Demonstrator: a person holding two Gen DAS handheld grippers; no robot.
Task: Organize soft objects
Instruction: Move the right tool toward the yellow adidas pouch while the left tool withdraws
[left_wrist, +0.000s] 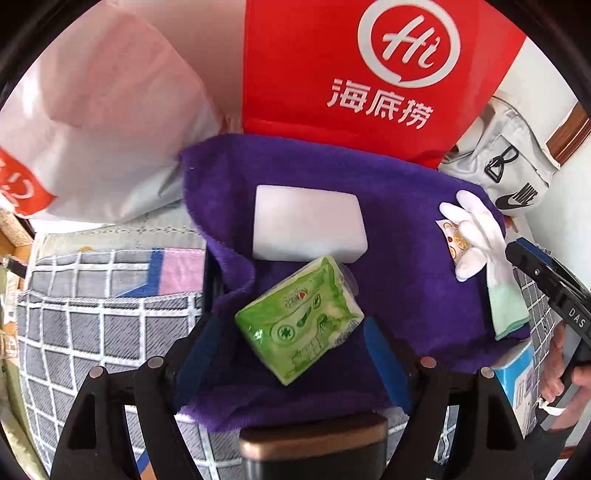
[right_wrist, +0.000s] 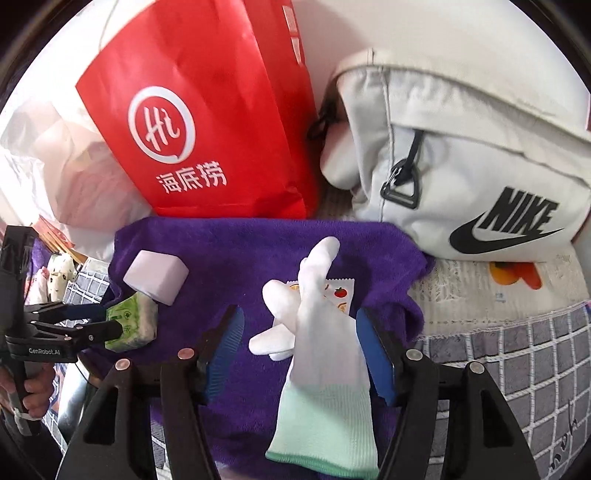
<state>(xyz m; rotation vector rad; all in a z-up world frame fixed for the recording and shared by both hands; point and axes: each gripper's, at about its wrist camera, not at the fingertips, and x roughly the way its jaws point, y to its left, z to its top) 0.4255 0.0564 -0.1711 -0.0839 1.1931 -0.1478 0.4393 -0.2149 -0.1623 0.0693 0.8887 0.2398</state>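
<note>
Nearest the right wrist camera lies the white knit glove with a mint-green cuff (right_wrist: 325, 373), its long axis running straight away from the lens, cuff toward the camera and fingers pointing off toward the bags; the right gripper (right_wrist: 299, 350) straddles it with its blue-padded jaws wide apart, one on each side of the palm and neither touching, so a plain closing would likely catch the glove across its narrow width. Under the glove's fingers peeks a small white sachet printed with fruit (right_wrist: 338, 293); a low grasp could pick it up too. On the left, the left gripper (left_wrist: 291, 332) frames the green plastic-wrapped tissue pack (left_wrist: 299, 321), which lies slanted between its fingers; the right view suggests the fingers meet the pack, yet I cannot tell whether they are clamped. Just beyond sits the white rectangular foam block (left_wrist: 308, 223), touching the pack's far corner. All rest on the purple plush towel (left_wrist: 406, 258), spread over a grey checked bedcover (left_wrist: 92, 314). Behind stand a red paper bag with white lettering (left_wrist: 314, 74), a pale grey Nike bag (right_wrist: 461, 166) and a translucent white plastic bag (left_wrist: 103, 129); what they hold is not visible.
</note>
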